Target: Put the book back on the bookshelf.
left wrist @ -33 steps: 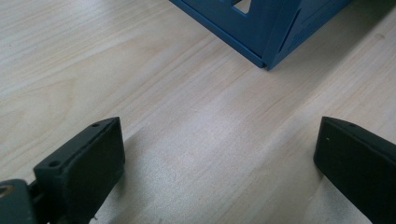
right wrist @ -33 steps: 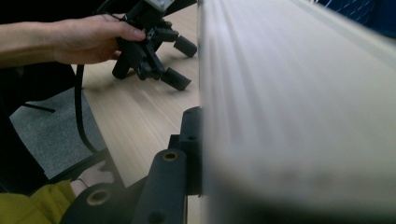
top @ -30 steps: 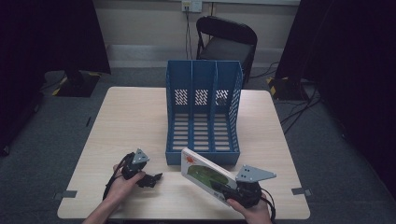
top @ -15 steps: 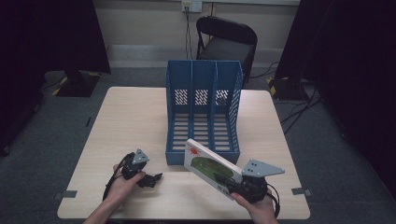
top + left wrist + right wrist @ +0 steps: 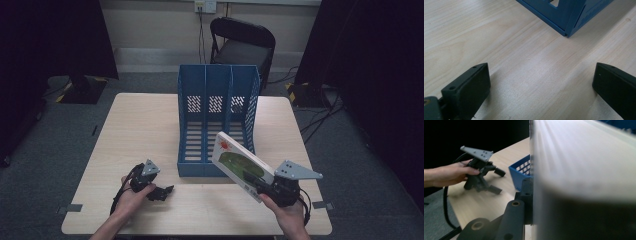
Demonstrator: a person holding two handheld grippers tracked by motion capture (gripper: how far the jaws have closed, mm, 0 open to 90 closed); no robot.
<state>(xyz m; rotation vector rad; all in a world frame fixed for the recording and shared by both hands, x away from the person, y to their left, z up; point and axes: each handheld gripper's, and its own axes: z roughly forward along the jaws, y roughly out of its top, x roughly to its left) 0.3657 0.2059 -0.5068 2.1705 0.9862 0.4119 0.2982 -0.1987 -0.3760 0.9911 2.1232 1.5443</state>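
Note:
A blue three-slot file holder (image 5: 217, 120) stands on the middle of the table, its open front facing me. My right gripper (image 5: 261, 184) is shut on the lower edge of a thin white book (image 5: 239, 164) with a green picture and a red sun on its cover. The book is tilted in the air just before the holder's right front corner. In the right gripper view the book (image 5: 584, 170) looms close and blurred against one black finger (image 5: 526, 192). My left gripper (image 5: 162, 191) rests open on the table at the front left, nothing between its jaws (image 5: 541, 82).
The light wooden table (image 5: 145, 130) has bare room left of the holder. The holder's front corner (image 5: 571, 15) lies just ahead of the left gripper. A black chair (image 5: 242, 45) stands behind the table. Cables trail from both grippers.
My right gripper has lifted the book and carried it up and to the right, closer to the holder's right front. The left gripper has stayed put.

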